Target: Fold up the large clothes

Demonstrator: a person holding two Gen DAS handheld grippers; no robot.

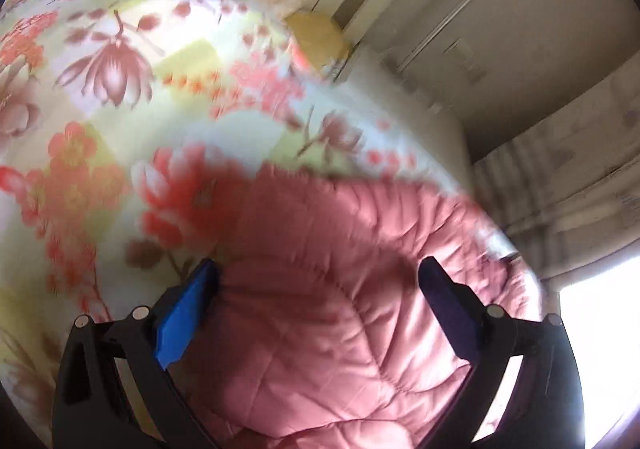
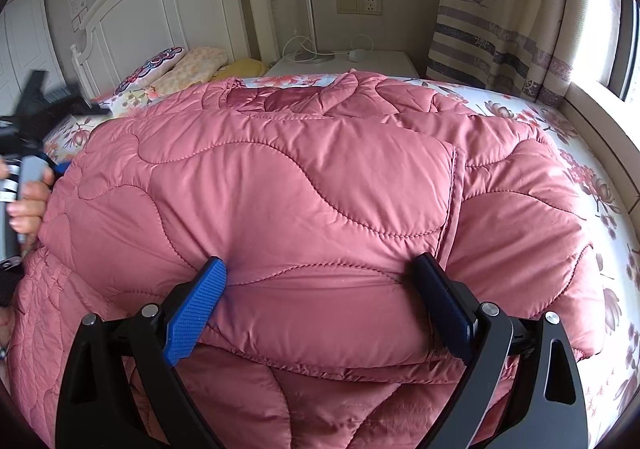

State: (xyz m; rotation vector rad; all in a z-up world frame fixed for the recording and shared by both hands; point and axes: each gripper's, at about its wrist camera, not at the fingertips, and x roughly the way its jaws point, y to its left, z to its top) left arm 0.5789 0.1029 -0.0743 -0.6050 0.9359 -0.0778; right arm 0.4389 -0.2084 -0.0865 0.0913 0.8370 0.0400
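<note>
Pink quilted padded coat (image 2: 304,185), slippery-looking and thick, lies in a bulky heap on the bed's white sheet printed with red and mauve flowers (image 2: 592,153), one panel already doubled over the rest. The right gripper (image 2: 320,269) has its jaws spread wide, straddling the fat rolled edge of that doubled panel without pinching it. The left gripper (image 1: 320,269) is also spread apart, hovering over the coat's edge near the bedside; its view is blurred. The risk, as I judge it, is the padding: if the jaws close on only the outer layer of this puffy fold, the smooth shell may slip free and the fold spring open. An uneven lift between the two hands could also drag the coat askew toward the stacked pillows (image 2: 180,69).
</note>
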